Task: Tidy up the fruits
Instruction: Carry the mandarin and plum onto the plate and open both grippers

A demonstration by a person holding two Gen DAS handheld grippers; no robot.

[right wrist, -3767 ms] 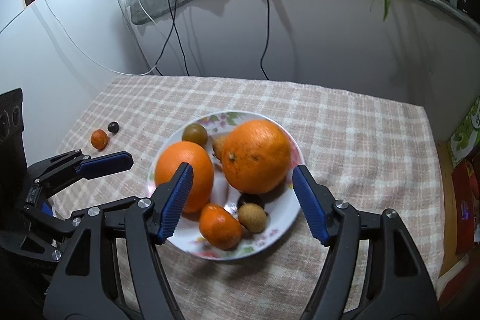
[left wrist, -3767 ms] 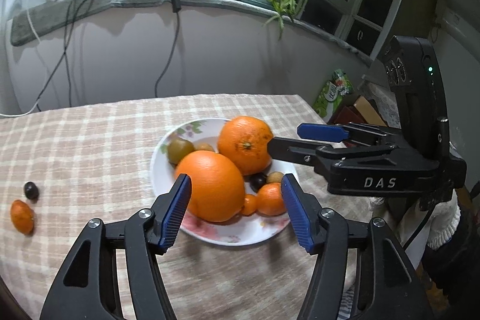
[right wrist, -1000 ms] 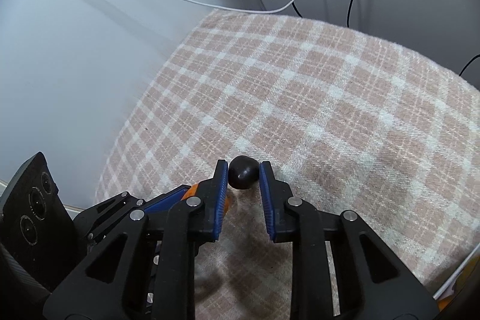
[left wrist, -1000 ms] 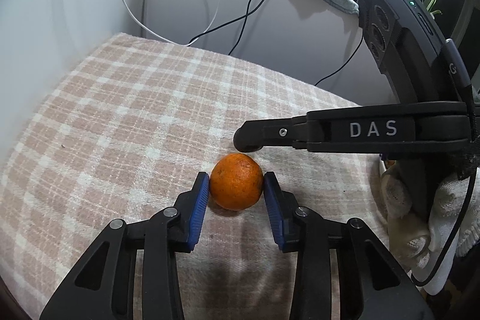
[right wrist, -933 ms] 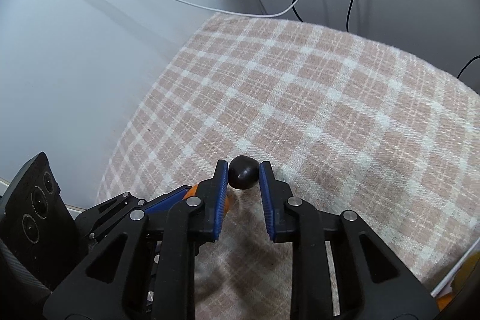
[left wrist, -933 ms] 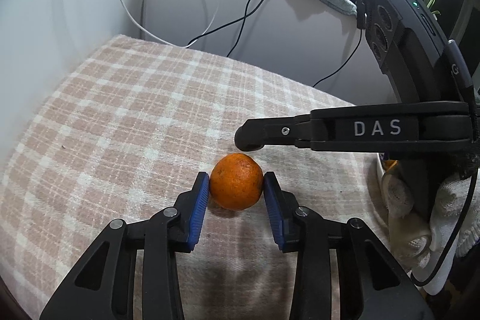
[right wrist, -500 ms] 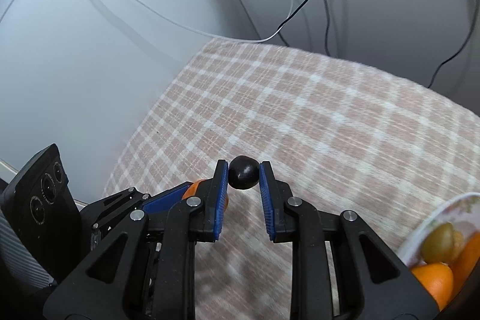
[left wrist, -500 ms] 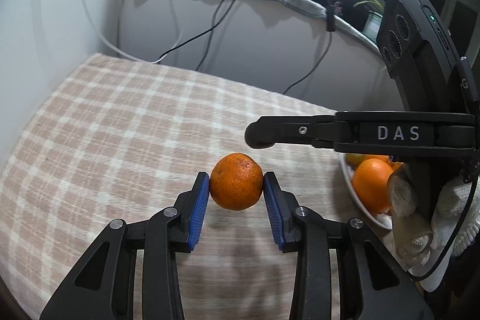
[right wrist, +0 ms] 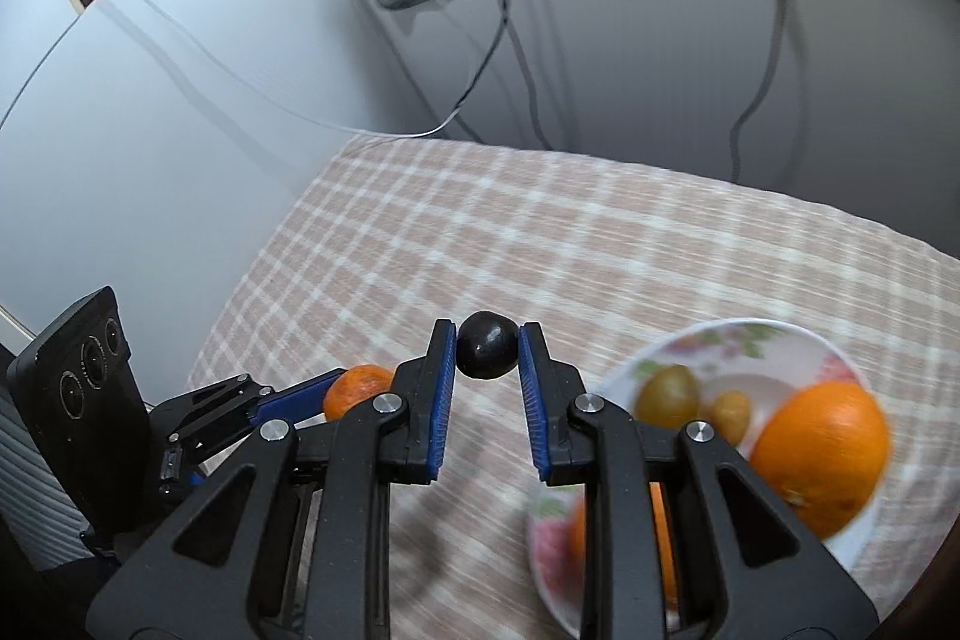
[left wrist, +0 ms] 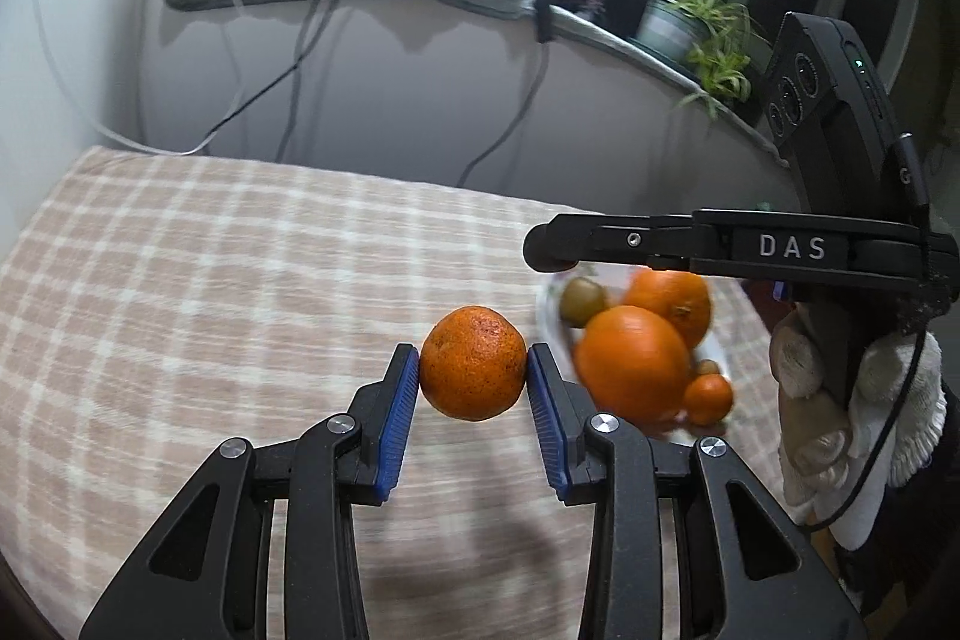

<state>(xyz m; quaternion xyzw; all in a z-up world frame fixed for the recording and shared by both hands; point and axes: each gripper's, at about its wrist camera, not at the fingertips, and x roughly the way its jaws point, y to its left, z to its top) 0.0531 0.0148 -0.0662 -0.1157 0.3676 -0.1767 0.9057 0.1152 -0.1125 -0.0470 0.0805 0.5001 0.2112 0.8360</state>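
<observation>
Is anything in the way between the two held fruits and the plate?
Nothing visible. The left hand-held gripper holds the mandarin and the right hand-held gripper the dark fruit; only bare checked tablecloth lies between them and the plate, which is already crowded with fruit.

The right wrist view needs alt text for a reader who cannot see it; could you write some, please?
The right gripper holds a small dark fruit above a checked tablecloth. A floral plate of oranges lies lower right; the left gripper grips a mandarin lower left.
</observation>
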